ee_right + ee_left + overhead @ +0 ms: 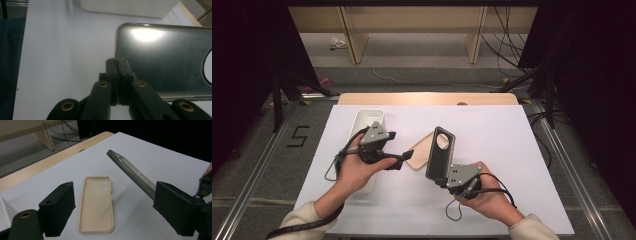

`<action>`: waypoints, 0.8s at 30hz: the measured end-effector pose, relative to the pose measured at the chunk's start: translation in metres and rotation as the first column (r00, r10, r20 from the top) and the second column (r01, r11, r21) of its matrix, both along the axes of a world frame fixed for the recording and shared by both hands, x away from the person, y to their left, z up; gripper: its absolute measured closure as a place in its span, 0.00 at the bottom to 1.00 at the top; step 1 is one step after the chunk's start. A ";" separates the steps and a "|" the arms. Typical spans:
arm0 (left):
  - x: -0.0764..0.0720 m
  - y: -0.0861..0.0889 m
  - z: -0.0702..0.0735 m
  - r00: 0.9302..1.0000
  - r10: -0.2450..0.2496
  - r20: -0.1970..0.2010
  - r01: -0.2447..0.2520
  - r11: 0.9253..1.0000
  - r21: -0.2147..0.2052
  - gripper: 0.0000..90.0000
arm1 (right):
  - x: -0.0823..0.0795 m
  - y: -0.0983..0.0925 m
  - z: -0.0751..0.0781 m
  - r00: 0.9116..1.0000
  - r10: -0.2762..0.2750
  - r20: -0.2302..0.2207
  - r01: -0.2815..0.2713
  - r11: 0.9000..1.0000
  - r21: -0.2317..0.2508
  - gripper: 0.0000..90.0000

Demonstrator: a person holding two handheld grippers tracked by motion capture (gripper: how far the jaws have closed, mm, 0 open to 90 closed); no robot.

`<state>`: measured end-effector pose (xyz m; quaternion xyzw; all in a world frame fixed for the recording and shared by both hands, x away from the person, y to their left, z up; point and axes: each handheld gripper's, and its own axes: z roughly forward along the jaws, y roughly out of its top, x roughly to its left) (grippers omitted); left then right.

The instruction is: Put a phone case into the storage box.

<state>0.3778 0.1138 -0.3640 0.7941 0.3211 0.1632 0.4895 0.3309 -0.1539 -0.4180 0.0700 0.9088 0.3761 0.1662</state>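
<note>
Left gripper (398, 162) first: it's hanging over the white table (512, 140) with its jaws spread wide and nothing in them. No pads pressing on anything, just open air. Looking along its jaws in the left gripper view, the beige phone case (96, 203) lies flat on the table below, in the gap between them, inner side up, camera holes at the far end. Behind that hand there's a white tray (364, 120) sitting near the left edge of the table.

Moving right, the beige case shows up in the high view too, lying roughly mid-table between the two hands, just beside the dark one.

Then the right gripper (443, 181): jaws pinched together on the bottom edge of a dark grey phone case (440, 152), which it's got lifted off the table and tilted, round camera cutout at the top end. In the right gripper view you can see the pads clamped tight on the edge of that case (165, 60), glossy surface catching the light, with the tray across the top of the shot.
</note>
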 end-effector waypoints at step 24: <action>0.068 -0.068 0.000 0.963 0.060 -0.264 -0.049 0.998 0.045 0.49 | -0.002 0.009 0.001 1.000 0.020 0.022 -0.020 1.000 -0.021 0.99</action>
